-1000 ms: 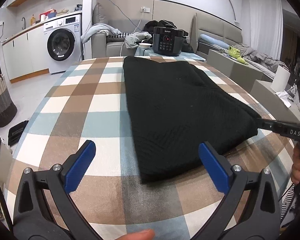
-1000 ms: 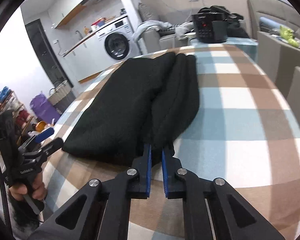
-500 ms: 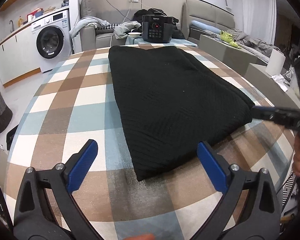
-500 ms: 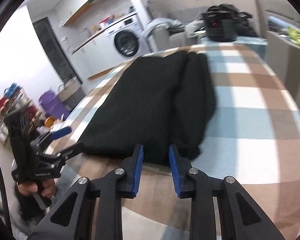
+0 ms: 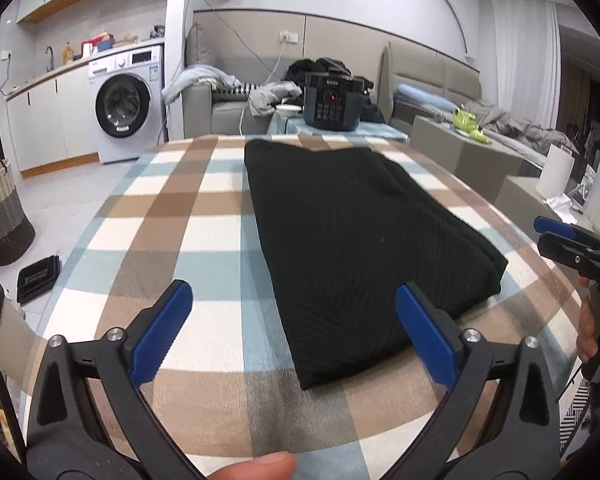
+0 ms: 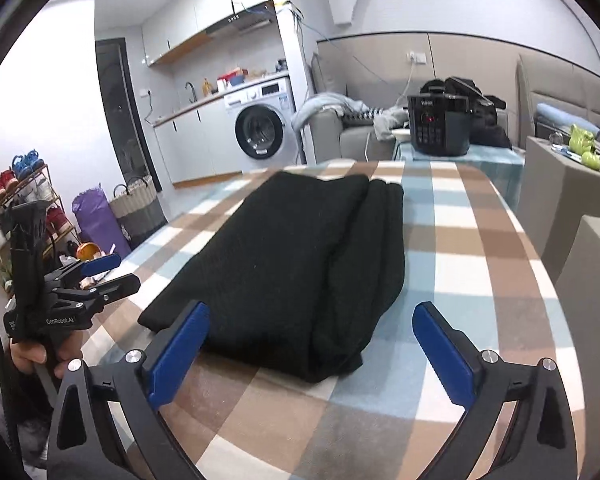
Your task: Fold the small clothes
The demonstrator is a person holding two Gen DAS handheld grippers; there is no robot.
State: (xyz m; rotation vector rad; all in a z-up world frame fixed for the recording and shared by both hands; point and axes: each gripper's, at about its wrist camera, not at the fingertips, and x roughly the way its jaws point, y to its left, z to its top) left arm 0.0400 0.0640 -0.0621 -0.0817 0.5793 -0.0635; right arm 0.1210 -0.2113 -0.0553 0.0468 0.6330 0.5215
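A black knitted garment (image 5: 360, 232) lies folded into a long rectangle on the checked tablecloth (image 5: 172, 240). My left gripper (image 5: 292, 296) is open, its blue pads wide apart, just short of the garment's near left corner and holding nothing. In the right wrist view the garment (image 6: 292, 256) shows a doubled fold along its right side. My right gripper (image 6: 312, 312) has its jaws opening wide; the garment's near edge lies ahead between the pads, which do not press on it. Each gripper shows in the other's view: the right (image 5: 556, 232), the left (image 6: 108, 268).
A black pressure cooker (image 5: 331, 100) stands on a low table beyond the far edge. A washing machine (image 5: 126, 108), a woven basket (image 5: 0, 216) and a shoe rack (image 6: 16, 200) are to the left. Grey sofa blocks and a paper roll (image 5: 556, 176) lie right.
The right gripper, shut on the garment's near edge a second ago, has let go, opened wide and lifted a little. The left gripper stayed open; the garment lies flat.
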